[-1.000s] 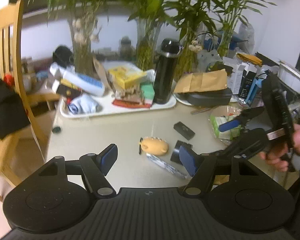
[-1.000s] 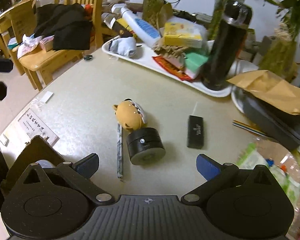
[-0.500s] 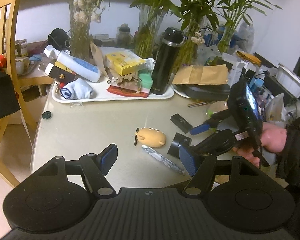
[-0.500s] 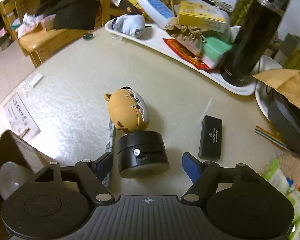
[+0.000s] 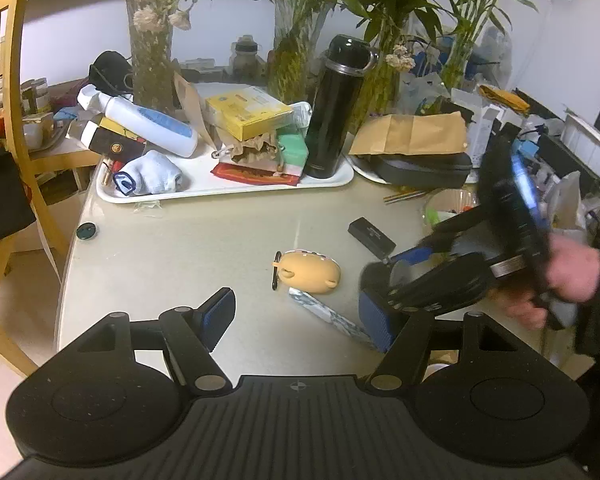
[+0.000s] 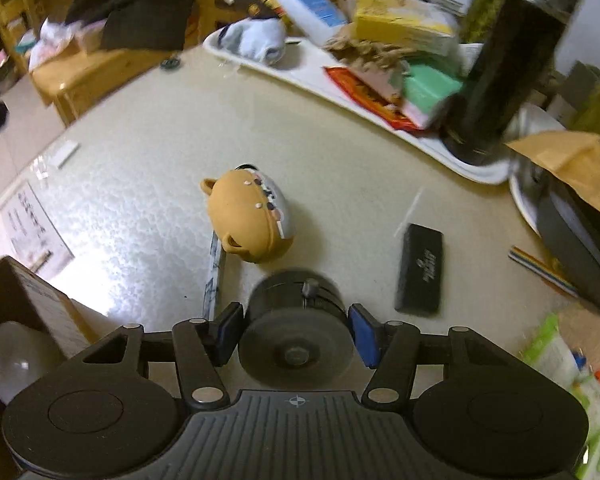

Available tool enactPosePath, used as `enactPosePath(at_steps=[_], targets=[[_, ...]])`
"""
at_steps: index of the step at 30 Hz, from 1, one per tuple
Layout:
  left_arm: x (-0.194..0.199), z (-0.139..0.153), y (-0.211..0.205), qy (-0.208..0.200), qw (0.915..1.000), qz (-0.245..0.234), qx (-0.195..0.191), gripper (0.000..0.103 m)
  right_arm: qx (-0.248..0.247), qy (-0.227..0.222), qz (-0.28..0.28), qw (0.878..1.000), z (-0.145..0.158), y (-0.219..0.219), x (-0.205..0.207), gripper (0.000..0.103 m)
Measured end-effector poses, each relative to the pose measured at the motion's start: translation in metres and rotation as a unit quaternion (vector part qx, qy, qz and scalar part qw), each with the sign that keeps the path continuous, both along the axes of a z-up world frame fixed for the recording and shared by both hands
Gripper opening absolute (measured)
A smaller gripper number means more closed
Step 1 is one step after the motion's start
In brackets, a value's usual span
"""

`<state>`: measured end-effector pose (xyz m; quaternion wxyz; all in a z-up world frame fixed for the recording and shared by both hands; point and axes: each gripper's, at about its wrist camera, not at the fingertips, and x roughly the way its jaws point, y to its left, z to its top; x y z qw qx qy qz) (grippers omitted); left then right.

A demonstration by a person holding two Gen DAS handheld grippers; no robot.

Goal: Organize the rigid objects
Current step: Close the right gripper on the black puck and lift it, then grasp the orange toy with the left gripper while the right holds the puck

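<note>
A black cylinder (image 6: 296,332) sits between the pads of my right gripper (image 6: 296,334), whose jaws are closing; both blue pads lie against its sides and its flat face is tipped toward the camera. In the left wrist view the right gripper (image 5: 398,274), held by a hand (image 5: 572,268), leans down over that cylinder (image 5: 374,276). A tan bear-shaped case (image 6: 250,216) lies just beyond, a black flat box (image 6: 420,268) to its right, a silvery strip (image 6: 214,276) to its left. My left gripper (image 5: 296,312) hangs open over the table's front, nothing between its fingers.
A white tray (image 5: 228,192) crowded with a bottle, boxes and a tall black flask (image 5: 336,108) lines the far side. Plant vases stand behind it. A wooden chair (image 5: 12,80) is at the left. A box with a bulb (image 6: 20,352) sits near the front edge.
The right gripper came down over the black cylinder and its jaws narrowed from wide apart to touching its sides; the cylinder now tips toward the camera. The left gripper sank slightly.
</note>
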<state>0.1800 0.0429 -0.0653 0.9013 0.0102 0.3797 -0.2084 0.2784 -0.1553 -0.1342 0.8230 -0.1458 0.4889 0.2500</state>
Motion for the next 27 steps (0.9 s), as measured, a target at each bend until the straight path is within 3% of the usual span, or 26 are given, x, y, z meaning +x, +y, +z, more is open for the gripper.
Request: enactPosePath(at_steps=[6, 14, 25, 27], targets=[[0.001, -0.003, -0.013, -0.026, 0.9992, -0.015, 0.026, 0.068, 0.018, -0.020, -0.041, 0.999, 0.032, -0.026, -0.021, 0.059], [0.017, -0.003, -0.028, -0.027, 0.9992, -0.019, 0.020, 0.068, 0.075, -0.043, -0.105, 0.991, 0.070, -0.055, -0.048, 0.059], [0.052, -0.026, -0.047, 0.000, 0.9992, -0.008, 0.039, 0.068, 0.117, -0.045, -0.136, 0.983, 0.070, -0.060, -0.068, 0.059], [0.058, -0.031, -0.050, 0.005, 0.9988, -0.007, 0.048, 0.074, 0.118, -0.046, -0.133, 0.983, 0.070, -0.060, -0.069, 0.059]])
